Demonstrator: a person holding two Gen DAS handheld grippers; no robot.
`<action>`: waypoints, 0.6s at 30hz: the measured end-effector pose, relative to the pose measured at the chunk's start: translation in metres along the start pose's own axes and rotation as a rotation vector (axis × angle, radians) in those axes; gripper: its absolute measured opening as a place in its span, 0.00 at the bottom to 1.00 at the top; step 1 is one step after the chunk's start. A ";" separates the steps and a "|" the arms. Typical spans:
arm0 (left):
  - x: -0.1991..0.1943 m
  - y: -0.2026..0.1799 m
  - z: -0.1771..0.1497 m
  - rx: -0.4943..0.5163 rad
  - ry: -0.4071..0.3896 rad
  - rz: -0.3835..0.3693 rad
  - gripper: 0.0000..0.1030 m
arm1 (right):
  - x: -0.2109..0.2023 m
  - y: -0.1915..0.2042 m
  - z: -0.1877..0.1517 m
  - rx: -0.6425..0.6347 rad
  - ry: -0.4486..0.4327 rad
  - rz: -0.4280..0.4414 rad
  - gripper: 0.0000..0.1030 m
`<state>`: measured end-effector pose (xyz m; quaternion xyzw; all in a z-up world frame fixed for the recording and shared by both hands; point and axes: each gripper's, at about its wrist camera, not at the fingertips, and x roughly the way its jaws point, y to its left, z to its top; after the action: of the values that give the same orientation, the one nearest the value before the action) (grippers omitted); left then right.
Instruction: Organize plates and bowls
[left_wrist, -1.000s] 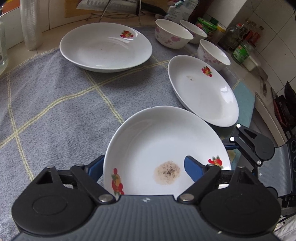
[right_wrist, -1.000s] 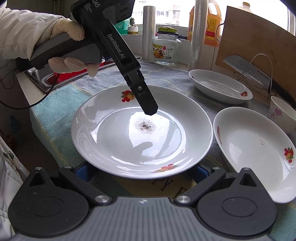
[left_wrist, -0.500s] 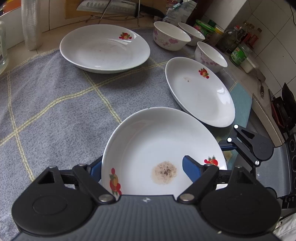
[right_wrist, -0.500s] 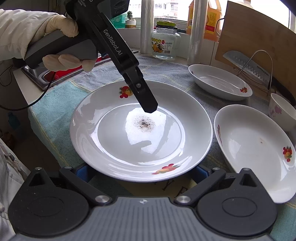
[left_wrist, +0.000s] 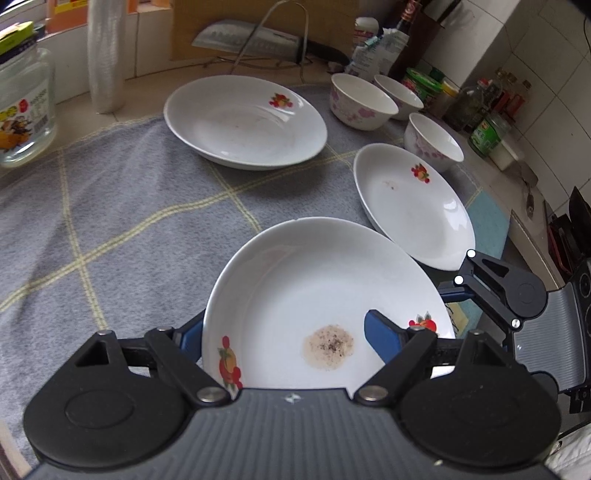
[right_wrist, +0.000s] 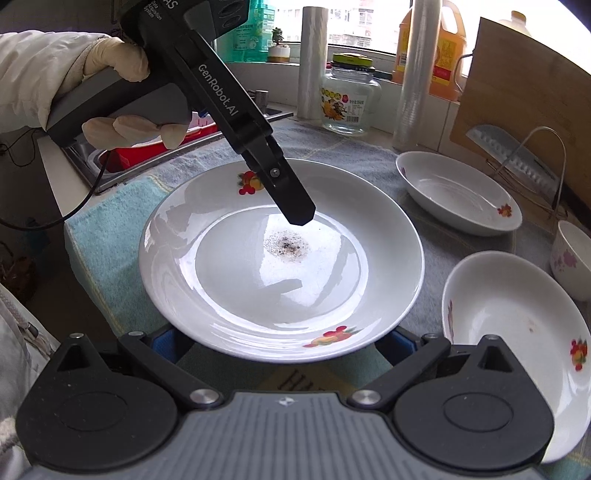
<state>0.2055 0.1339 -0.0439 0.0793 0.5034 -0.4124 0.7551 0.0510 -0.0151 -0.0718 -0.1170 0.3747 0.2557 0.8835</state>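
In the left wrist view, the left gripper (left_wrist: 284, 332) clamps the near rim of the soiled plate (left_wrist: 317, 280), one finger above, one beneath; two empty plates (left_wrist: 243, 122) lie at eleven and one o'clock. In the right wrist view, the right gripper (right_wrist: 280, 341) sits under the plate's edge at six o'clock; whether it grips I cannot tell. Uneven lifting could tilt the plate and spill the residue (right_wrist: 288, 245).

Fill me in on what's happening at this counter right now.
A person with a gripper in each hand is holding one white plate with a speckled residue spot. The left gripper clamps one rim, one finger inside the dish; the right gripper has the opposite rim. Two more plates and three floral bowls sit on the grey cloth.
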 end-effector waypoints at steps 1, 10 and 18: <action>-0.002 0.003 0.000 -0.004 -0.006 0.005 0.83 | 0.002 0.000 0.004 -0.006 -0.001 0.005 1.00; -0.022 0.033 -0.001 -0.048 -0.051 0.047 0.83 | 0.029 0.001 0.036 -0.073 -0.004 0.037 1.00; -0.032 0.067 0.005 -0.077 -0.073 0.068 0.83 | 0.054 0.000 0.063 -0.097 -0.009 0.062 1.00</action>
<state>0.2508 0.1915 -0.0352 0.0520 0.4882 -0.3695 0.7889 0.1208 0.0297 -0.0669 -0.1468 0.3614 0.3015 0.8700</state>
